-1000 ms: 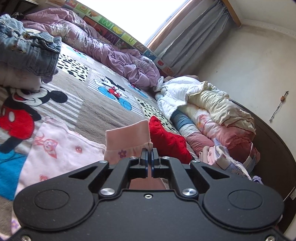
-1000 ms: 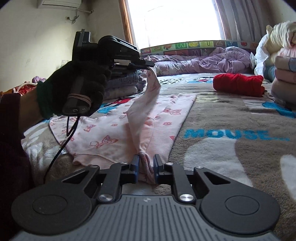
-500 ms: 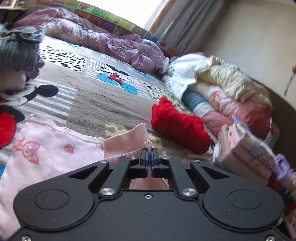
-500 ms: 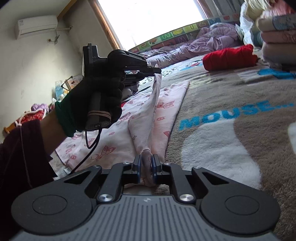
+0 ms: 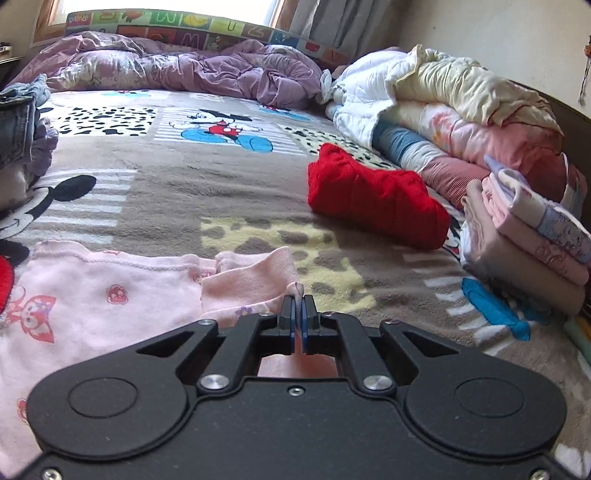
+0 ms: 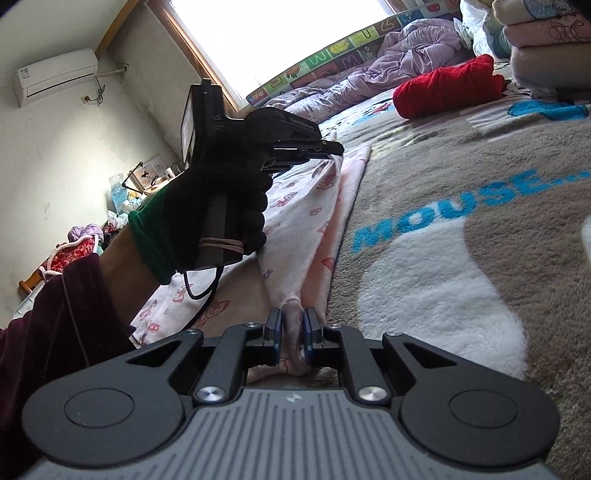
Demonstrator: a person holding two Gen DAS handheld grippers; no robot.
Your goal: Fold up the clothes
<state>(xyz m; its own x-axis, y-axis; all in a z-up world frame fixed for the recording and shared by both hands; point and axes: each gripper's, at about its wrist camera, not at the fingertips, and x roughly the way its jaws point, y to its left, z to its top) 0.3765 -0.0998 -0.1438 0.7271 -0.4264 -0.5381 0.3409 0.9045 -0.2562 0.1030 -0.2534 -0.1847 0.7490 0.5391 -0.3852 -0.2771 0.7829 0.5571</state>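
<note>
Pink garment (image 5: pixel 92 306), printed with small foxes and flowers, spread flat on cartoon-mouse blanket (image 5: pixel 192 184) covering the bed. One long edge lifted into a ridge (image 6: pixel 314 229) running lengthwise, pinched at both ends. Far end of that ridge, a plain pink cuff (image 5: pixel 251 280), clamped between the closed jaws of left gripper (image 5: pixel 297 314), held just above the garment's top hem. Near end bunched and squeezed between the narrowly parted jaws of right gripper (image 6: pixel 292 332), low against the blanket at the garment's bottom edge. Black-gloved left hand (image 6: pixel 221 206) with green cuff wrapped round the left gripper's handle, just left of the garment's ridge; dark red sleeve (image 6: pixel 55 325) behind it; thin black cable (image 6: pixel 201 288) hanging over the garment's printed panel.

Beyond the garment, well apart across bare blanket: red knit bundle (image 5: pixel 373 199), rolled. Right of the garment and just past the red bundle: stack of folded clothes (image 5: pixel 524 240) in pinks and beige. Behind that stack, farther from the garment: heap of rolled quilts (image 5: pixel 454 122), white, cream and pink. Far side of the bed from the garment: rumpled lilac duvet (image 5: pixel 177 70) under the bright window (image 6: pixel 280 40), with alphabet mat (image 5: pixel 199 29) standing on edge behind it. Left of the garment: folded denim (image 5: pixel 16 122) on a pile. On the wall high and left of the garment, in the right wrist view: air conditioner (image 6: pixel 55 75).
</note>
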